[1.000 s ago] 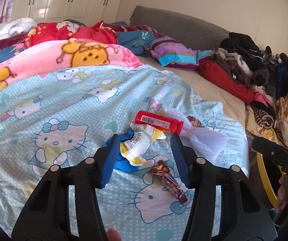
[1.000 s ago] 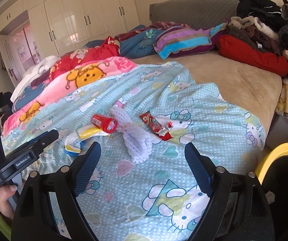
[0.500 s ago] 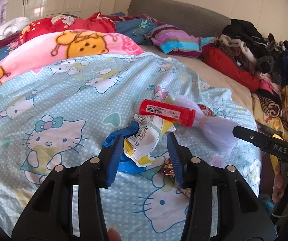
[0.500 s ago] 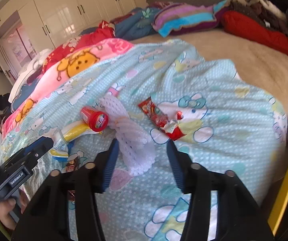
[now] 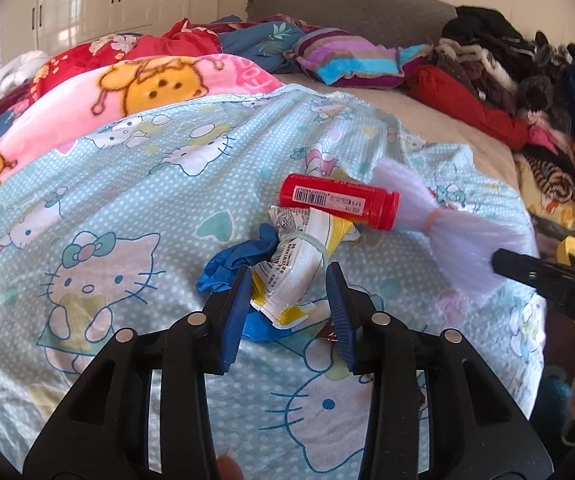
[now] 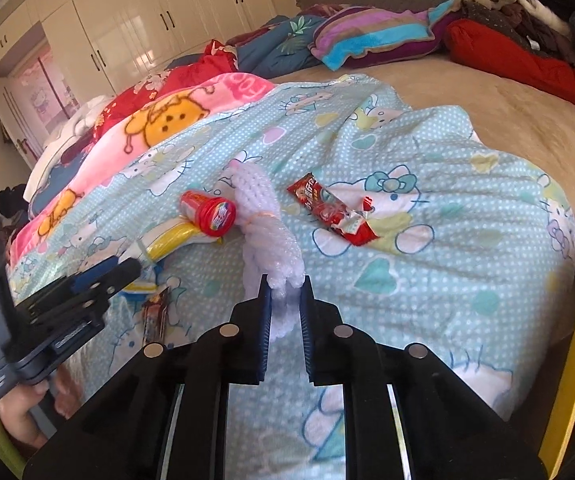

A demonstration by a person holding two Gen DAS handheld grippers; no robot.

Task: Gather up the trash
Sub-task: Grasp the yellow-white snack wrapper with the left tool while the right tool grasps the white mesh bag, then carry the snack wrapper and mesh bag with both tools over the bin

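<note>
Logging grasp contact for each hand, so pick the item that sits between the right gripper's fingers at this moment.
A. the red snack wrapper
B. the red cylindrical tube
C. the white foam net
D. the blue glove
C: in the right wrist view the right gripper has its fingers closed in on the near end of the white foam net, while the other trash lies apart on the blanket.
</note>
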